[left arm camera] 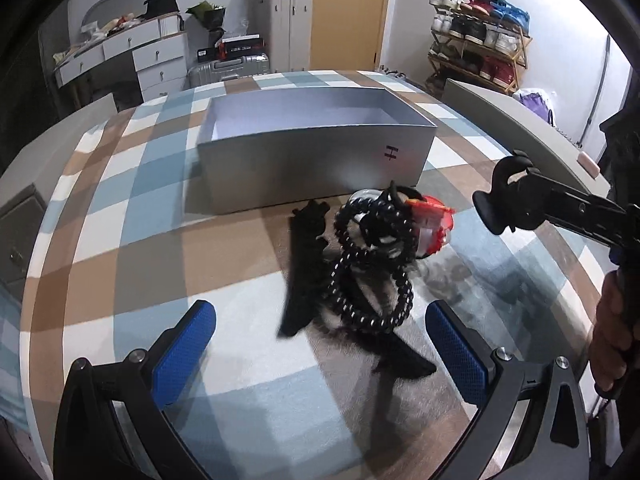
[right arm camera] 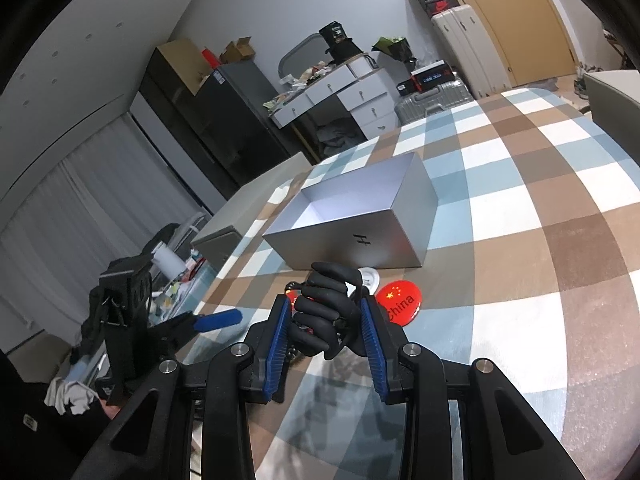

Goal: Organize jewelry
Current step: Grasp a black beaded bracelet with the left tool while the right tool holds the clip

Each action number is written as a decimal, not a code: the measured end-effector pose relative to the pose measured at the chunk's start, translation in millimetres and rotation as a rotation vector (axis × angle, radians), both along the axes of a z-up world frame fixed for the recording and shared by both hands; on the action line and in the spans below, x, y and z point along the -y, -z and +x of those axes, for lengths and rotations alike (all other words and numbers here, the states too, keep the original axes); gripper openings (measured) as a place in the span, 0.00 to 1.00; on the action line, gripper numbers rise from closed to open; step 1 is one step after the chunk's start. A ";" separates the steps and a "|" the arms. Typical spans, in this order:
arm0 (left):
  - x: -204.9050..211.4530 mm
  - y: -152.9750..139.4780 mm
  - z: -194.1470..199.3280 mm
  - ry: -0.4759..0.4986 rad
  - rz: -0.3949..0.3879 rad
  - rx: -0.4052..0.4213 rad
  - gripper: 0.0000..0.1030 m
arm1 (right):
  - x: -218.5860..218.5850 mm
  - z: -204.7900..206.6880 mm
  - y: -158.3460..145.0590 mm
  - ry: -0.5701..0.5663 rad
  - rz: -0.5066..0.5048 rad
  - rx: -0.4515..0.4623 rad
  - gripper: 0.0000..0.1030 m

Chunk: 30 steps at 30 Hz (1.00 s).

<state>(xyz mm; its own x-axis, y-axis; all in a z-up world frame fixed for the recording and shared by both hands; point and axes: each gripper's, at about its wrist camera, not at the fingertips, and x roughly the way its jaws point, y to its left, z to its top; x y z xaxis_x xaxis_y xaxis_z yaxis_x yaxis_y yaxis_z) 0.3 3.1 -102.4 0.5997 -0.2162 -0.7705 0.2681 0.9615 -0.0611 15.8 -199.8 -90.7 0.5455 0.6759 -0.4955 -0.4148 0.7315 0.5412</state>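
Black beaded bracelets (right arm camera: 326,312) sit bunched in your right gripper (right arm camera: 326,332), its blue pads clamped on them. Your left gripper (left arm camera: 320,344) hangs wide open, empty, before the open grey cardboard box (left arm camera: 316,168).

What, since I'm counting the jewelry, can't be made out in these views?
- Left wrist: bead string and red badge smeared by motion blur; pieces uncountable.
- Left wrist: box floor mostly hidden by its near wall.
- Right wrist: black coil in right gripper hides items behind.
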 end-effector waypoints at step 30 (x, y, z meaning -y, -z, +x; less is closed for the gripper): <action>8.0 -3.5 9.8 0.064 0.124 -0.026 0.38 | 8.4 -5.7 -0.9 0.027 0.017 0.011 0.34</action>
